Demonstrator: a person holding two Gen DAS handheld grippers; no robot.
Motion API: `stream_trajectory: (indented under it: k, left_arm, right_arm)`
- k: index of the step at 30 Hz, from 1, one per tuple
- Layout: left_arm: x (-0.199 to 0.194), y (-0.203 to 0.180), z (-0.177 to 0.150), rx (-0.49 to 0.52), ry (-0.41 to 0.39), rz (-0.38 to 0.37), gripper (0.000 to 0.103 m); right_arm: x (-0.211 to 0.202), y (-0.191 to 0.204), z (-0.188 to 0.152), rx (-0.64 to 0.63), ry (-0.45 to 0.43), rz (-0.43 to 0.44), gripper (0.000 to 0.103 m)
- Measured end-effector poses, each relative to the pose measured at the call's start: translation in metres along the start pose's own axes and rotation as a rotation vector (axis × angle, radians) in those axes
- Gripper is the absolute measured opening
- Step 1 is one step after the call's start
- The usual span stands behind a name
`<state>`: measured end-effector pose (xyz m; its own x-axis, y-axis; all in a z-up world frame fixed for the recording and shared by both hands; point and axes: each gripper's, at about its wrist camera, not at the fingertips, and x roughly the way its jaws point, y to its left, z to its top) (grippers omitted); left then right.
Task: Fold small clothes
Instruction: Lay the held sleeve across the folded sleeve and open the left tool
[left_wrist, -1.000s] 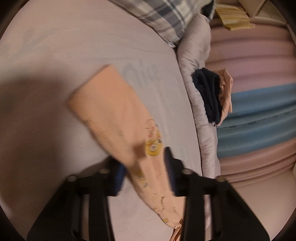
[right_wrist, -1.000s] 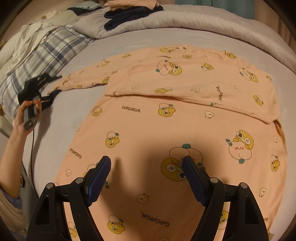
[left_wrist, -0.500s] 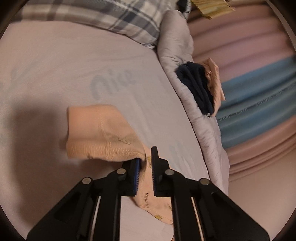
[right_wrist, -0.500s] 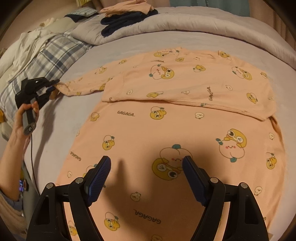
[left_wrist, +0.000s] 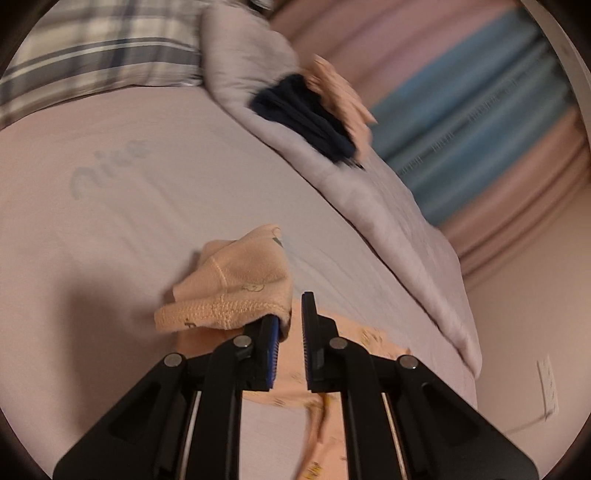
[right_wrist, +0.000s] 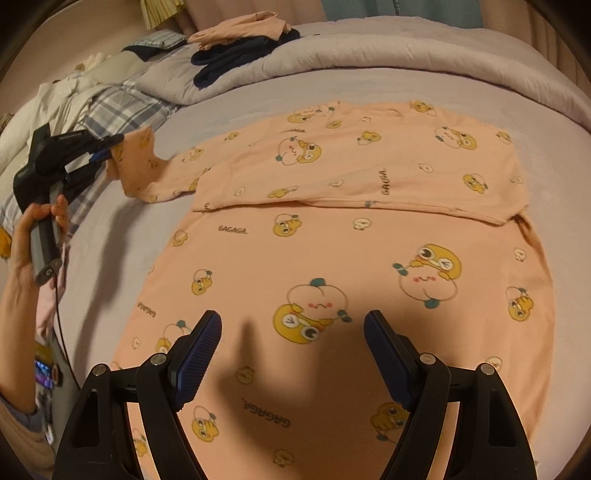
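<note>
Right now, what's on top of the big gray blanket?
A dark navy garment lies on the gray blanket, with a peach garment on top. Anything under them is hidden.

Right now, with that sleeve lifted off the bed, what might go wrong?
1. The left gripper pinches only the cuff edge of the sleeve, so the fabric could slip free mid-fold.
2. The right gripper hangs open above the peach shirt and pins nothing; pulling the sleeve may drag the shirt and undo the fold already laid across it.
3. The sleeve looks bunched near the cuff, so it may land wrinkled.
</note>
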<state>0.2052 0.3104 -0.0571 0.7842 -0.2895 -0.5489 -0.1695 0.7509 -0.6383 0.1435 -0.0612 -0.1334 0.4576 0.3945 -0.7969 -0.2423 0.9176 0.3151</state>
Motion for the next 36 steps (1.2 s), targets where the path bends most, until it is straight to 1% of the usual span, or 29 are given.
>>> stream_trajectory:
  k: [2,7,10,13,15,19,20,21,22,23,24,28,29,30,32,33,34,36]
  left_arm:
    - [0.005,-0.023,-0.011,0.051,0.021,-0.022,0.008]
    - [0.019,-0.076,-0.036,0.128,0.074,-0.099,0.008]
    - [0.03,-0.108,-0.054,0.194,0.114,-0.119,0.008]
    - [0.042,-0.142,-0.08,0.297,0.133,-0.094,0.008]
    - [0.053,-0.16,-0.1,0.349,0.161,-0.094,0.008]
    - [0.088,-0.191,-0.144,0.427,0.267,-0.113,0.009]
    - [0.097,-0.196,-0.154,0.44,0.288,-0.108,0.014]
    - [0.109,-0.203,-0.167,0.46,0.331,-0.111,0.031]
    - [0.12,-0.207,-0.178,0.469,0.381,-0.113,0.045]
    - [0.129,-0.209,-0.188,0.473,0.424,-0.109,0.077]
    - [0.137,-0.211,-0.197,0.48,0.464,-0.096,0.091]
    - [0.141,-0.218,-0.216,0.563,0.502,-0.058,0.091]
    - [0.138,-0.217,-0.216,0.578,0.508,-0.062,0.091]
    - [0.131,-0.216,-0.214,0.592,0.506,-0.083,0.091]
    - [0.113,-0.208,-0.207,0.6,0.476,-0.125,0.092]
    - [0.103,-0.203,-0.204,0.603,0.456,-0.142,0.098]
    - [0.094,-0.196,-0.201,0.61,0.442,-0.15,0.102]
    - [0.083,-0.186,-0.2,0.63,0.425,-0.129,0.102]
  right_arm:
    - [-0.003,-0.007,-0.001,0.018,-0.006,0.0,0.079]
    - [-0.017,-0.027,0.001,0.084,-0.047,0.009,0.079]
    - [-0.027,-0.041,0.0,0.123,-0.08,0.011,0.079]
    - [-0.036,-0.056,-0.002,0.162,-0.102,-0.003,0.079]
    - [-0.041,-0.066,-0.004,0.191,-0.113,-0.01,0.079]
    - [-0.049,-0.084,-0.012,0.249,-0.131,-0.031,0.079]
    - [-0.052,-0.089,-0.015,0.263,-0.136,-0.04,0.079]
    - [-0.054,-0.092,-0.017,0.271,-0.138,-0.045,0.079]
    - [-0.056,-0.097,-0.019,0.286,-0.141,-0.053,0.079]
    - [-0.057,-0.1,-0.02,0.298,-0.143,-0.06,0.079]
    - [-0.059,-0.104,-0.022,0.312,-0.145,-0.065,0.079]
    - [-0.066,-0.113,-0.025,0.351,-0.165,-0.081,0.079]
    - [-0.066,-0.114,-0.025,0.356,-0.171,-0.086,0.079]
    - [-0.067,-0.114,-0.024,0.361,-0.173,-0.088,0.079]
    - [-0.068,-0.118,-0.023,0.371,-0.181,-0.082,0.079]
    - [-0.066,-0.118,-0.022,0.372,-0.183,-0.076,0.079]
    - [-0.064,-0.116,-0.019,0.368,-0.183,-0.073,0.079]
    - [-0.06,-0.112,-0.015,0.354,-0.177,-0.074,0.079]
